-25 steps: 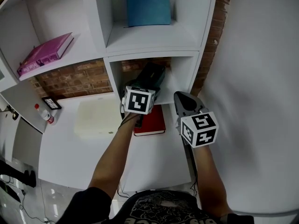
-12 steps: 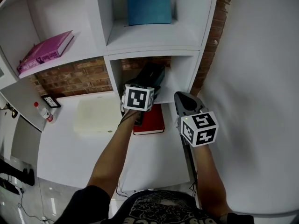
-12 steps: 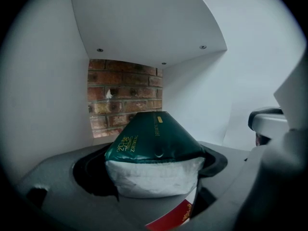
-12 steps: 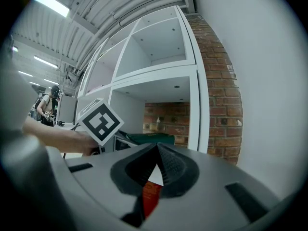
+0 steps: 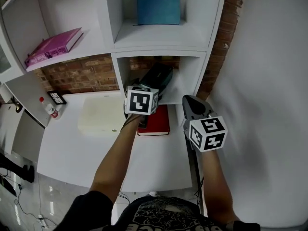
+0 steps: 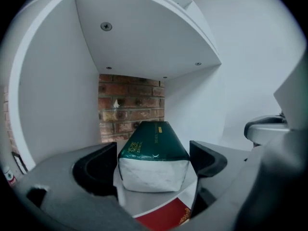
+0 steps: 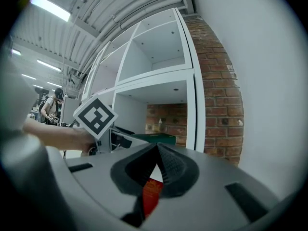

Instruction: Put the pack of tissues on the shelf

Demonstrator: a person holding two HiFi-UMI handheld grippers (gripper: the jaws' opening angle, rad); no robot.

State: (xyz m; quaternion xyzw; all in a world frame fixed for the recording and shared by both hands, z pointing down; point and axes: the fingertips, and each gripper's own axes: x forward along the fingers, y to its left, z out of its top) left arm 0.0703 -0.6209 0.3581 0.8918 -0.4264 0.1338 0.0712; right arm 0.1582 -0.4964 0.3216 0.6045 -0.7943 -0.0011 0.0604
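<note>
Your left gripper (image 6: 153, 159) is clamped on the pack of tissues (image 6: 154, 143) near the shelf (image 6: 144, 204) front edge. Release carelessly and it may tip off (right gripper (image 7: 158, 152) closed, empty).

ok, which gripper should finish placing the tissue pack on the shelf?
Left. The left gripper has the pack of tissues between its jaws, inside the shelf compartment. The right gripper is shut, empty, and outside the shelf.

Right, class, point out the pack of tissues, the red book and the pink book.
pack of tissues (image 6: 153, 141), left gripper view, on its green top face.
red book (image 5: 158, 121), head view, middle of its cover.
pink book (image 5: 52, 46), head view, middle of its cover.
</note>
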